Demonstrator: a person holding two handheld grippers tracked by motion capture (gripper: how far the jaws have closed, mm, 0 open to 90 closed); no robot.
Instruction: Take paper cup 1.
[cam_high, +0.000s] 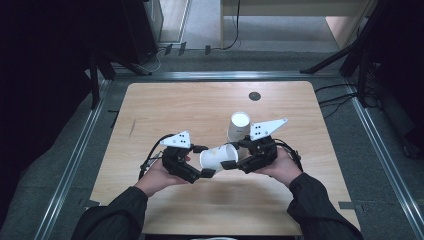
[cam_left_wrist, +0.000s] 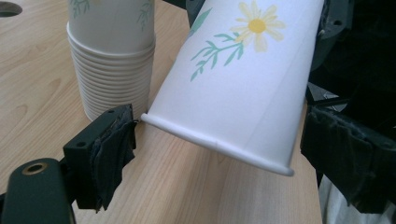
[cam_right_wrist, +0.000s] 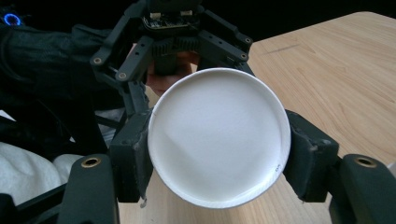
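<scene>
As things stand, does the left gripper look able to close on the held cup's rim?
Probably yes. The left gripper is open with a jaw either side of the cup rim, nothing between, while the right gripper clamps its base. The stack stands clear.

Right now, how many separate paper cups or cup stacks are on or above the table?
2: a single white daisy-print paper cup held sideways between both grippers, and an upside-down stack of nested white paper cups standing behind it; the number in the stack is unclear.

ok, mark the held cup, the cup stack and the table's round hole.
held cup (cam_left_wrist: 243, 93), left gripper view, its flowered side wall.
cup stack (cam_left_wrist: 112, 74), left gripper view, the ribbed rims.
round hole (cam_high: 254, 96), high view, its dark middle.
</scene>
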